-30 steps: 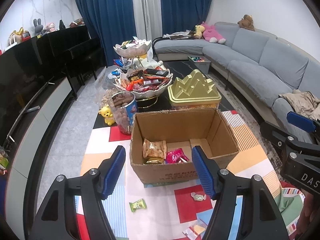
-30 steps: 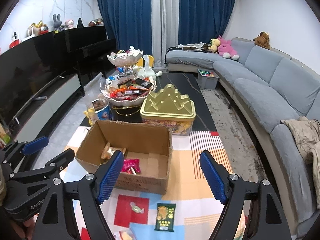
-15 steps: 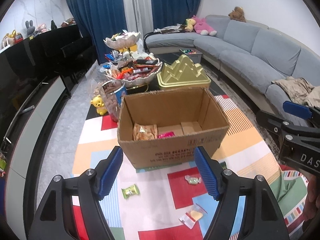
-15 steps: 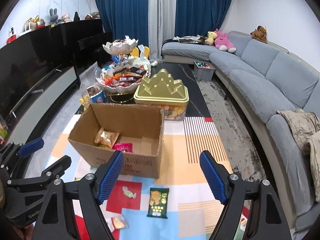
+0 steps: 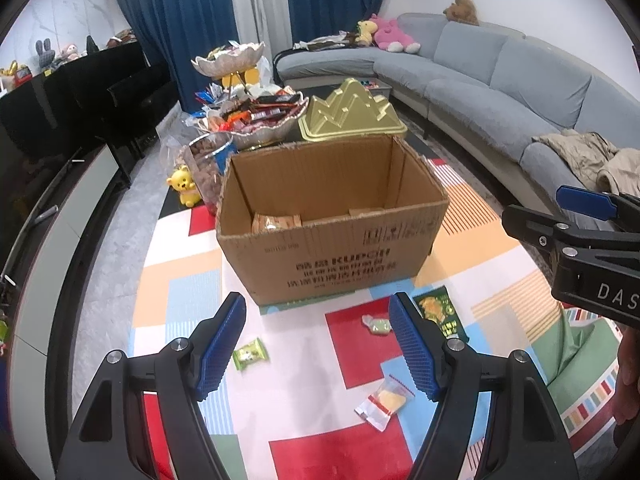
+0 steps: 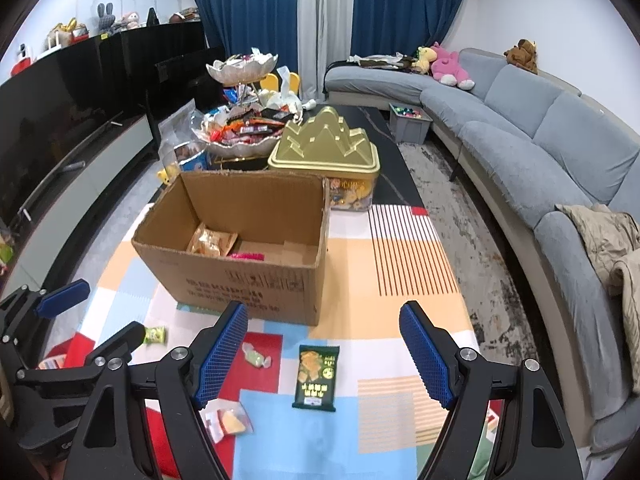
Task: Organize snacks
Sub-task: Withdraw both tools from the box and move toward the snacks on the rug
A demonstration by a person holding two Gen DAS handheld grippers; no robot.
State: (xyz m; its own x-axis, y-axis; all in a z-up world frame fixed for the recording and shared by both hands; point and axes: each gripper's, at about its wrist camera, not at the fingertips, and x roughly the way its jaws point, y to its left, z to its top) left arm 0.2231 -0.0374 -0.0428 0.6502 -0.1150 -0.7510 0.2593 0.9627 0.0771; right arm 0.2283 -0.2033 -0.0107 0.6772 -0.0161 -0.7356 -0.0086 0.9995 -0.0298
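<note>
Snacks: green candy [image 5: 250,353], pale candy [image 5: 376,325], dark green packet [image 6: 316,376] & clear bag w/ yellow piece [image 5: 384,400] lie loose on your colourful mat [image 5: 180,292], just in front of the box.
Box [image 5: 332,232]: cardboard, open top, orange packet [image 6: 212,242] & pink one [image 6: 246,256] inside.
Your left gripper [image 5: 318,346]: jaws wide apart, holds nothing, above the mat.
Your right gripper [image 6: 324,356]: jaws wide apart, nothing held, dark green packet below the gap.

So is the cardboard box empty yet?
Not empty: the open cardboard box holds an orange snack bag and a pink packet.
</note>
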